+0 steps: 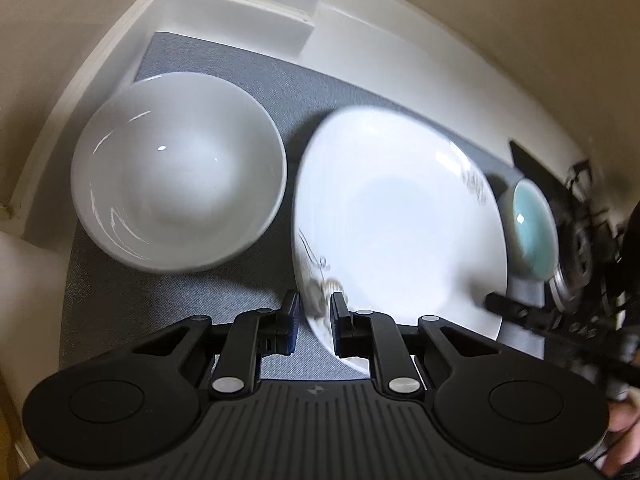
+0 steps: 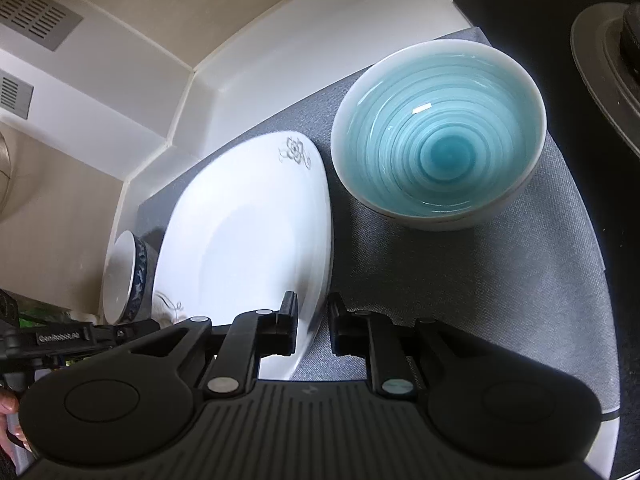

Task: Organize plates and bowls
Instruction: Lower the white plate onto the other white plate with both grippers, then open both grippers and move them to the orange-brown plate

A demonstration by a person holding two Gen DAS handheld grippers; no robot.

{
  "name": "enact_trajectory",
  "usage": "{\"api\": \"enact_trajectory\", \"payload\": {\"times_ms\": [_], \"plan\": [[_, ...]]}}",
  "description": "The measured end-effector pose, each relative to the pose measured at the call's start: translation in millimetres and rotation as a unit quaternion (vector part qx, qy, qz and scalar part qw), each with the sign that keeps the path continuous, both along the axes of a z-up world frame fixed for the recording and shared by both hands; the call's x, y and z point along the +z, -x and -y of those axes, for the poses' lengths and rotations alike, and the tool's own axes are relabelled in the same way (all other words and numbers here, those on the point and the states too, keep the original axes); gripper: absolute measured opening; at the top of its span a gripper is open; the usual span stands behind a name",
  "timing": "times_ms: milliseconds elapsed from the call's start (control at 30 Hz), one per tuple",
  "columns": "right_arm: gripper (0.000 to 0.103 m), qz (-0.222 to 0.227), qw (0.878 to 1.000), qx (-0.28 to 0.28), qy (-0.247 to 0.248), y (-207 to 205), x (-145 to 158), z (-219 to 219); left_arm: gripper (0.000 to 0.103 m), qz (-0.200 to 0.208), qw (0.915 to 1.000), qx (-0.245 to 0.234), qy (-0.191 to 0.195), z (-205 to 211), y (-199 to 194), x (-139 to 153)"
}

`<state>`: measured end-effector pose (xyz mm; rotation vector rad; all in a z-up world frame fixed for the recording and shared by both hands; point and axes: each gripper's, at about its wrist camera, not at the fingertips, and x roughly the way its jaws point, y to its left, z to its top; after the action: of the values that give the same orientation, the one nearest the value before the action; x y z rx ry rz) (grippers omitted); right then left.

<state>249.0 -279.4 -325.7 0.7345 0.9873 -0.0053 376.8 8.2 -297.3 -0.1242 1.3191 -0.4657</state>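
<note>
A white square plate with grey flower prints lies on a grey mat, between a white bowl on its left and a turquoise-lined bowl on its right. My left gripper straddles the plate's left rim, jaws narrowly apart around it. In the right wrist view my right gripper straddles the right rim of the same plate, jaws close to the rim. The turquoise bowl sits just beyond. The white bowl shows blue-patterned sides there.
The mat lies on a white counter that meets a cream wall at the back. A black stove with a burner stands right of the mat. A white step in the counter is at the back corner.
</note>
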Motion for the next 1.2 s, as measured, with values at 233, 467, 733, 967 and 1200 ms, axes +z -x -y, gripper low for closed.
{"api": "enact_trajectory", "payload": {"times_ms": [233, 467, 733, 967, 1200], "plan": [[0.021, -0.007, 0.999, 0.035, 0.030, 2.7, 4.1, -21.0, 0.019, 0.002, 1.0000, -0.004, 0.001, 3.2, -0.1, -7.8], [0.021, 0.000, 0.998, 0.028, 0.062, -2.2, -0.4, -26.5, 0.020, -0.001, 0.9999, -0.008, 0.011, 0.0, 0.3, -7.7], [0.026, 0.017, 0.997, 0.021, 0.078, 17.1, 18.6, -37.2, 0.020, 0.027, 0.9993, -0.022, -0.017, 6.2, 21.4, 5.8], [0.035, 0.005, 0.986, 0.096, 0.137, 54.9, 26.4, -84.3, 0.030, 0.036, 0.9987, -0.032, -0.018, 8.5, 44.9, 16.1], [0.038, -0.045, 0.986, 0.099, 0.123, 68.9, -3.4, -111.1, 0.036, 0.045, 0.9976, -0.052, 0.000, 5.2, 57.1, 24.8]]}}
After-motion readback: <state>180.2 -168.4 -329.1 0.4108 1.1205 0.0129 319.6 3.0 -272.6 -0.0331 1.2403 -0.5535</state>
